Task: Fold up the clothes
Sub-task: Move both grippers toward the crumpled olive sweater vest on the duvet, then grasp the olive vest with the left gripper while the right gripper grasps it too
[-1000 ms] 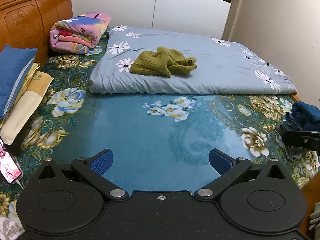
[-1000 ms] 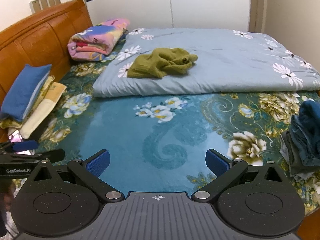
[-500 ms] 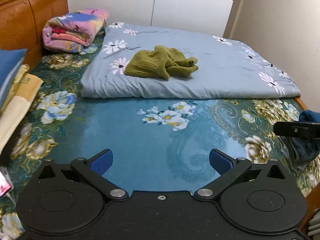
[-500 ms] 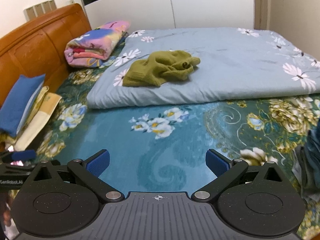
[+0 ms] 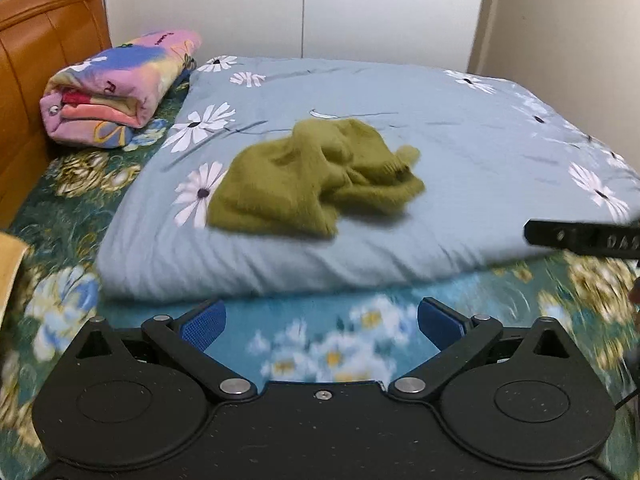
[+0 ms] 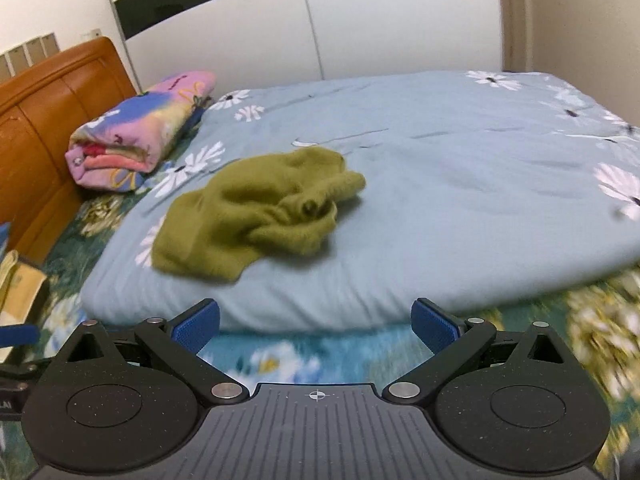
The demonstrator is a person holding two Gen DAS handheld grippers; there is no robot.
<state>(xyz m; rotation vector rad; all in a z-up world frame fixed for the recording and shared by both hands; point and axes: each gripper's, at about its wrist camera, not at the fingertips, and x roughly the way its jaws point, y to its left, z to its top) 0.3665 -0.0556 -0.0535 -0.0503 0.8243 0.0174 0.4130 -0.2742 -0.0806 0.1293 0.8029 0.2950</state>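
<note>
Two grippers, both empty: my left gripper (image 5: 320, 318) and my right gripper (image 6: 314, 318) are spread wide with nothing between the blue pads, each short of the near edge of the pale blue floral quilt (image 5: 440, 128). I judge this to be the reach toward the garment, with no fold begun. The olive-green knit garment (image 5: 312, 178) lies on top of that quilt, toward its left and near side, well apart from both grippers. The next move, as I see it, calls for bringing each gripper over the quilt edge and finding an edge or corner of the garment to pinch, so it can be lifted and spread flat.

The garment is a crumpled heap: one broad flat lobe on its left, bunched folds and what looks like a rolled cuff or sleeve end (image 6: 314, 204) on its right. It looks soft and fuzzy. Which part is hem or sleeve I cannot say for certain. A folded pink patterned blanket (image 6: 140, 140) sits beside the quilt's far left corner.
</note>
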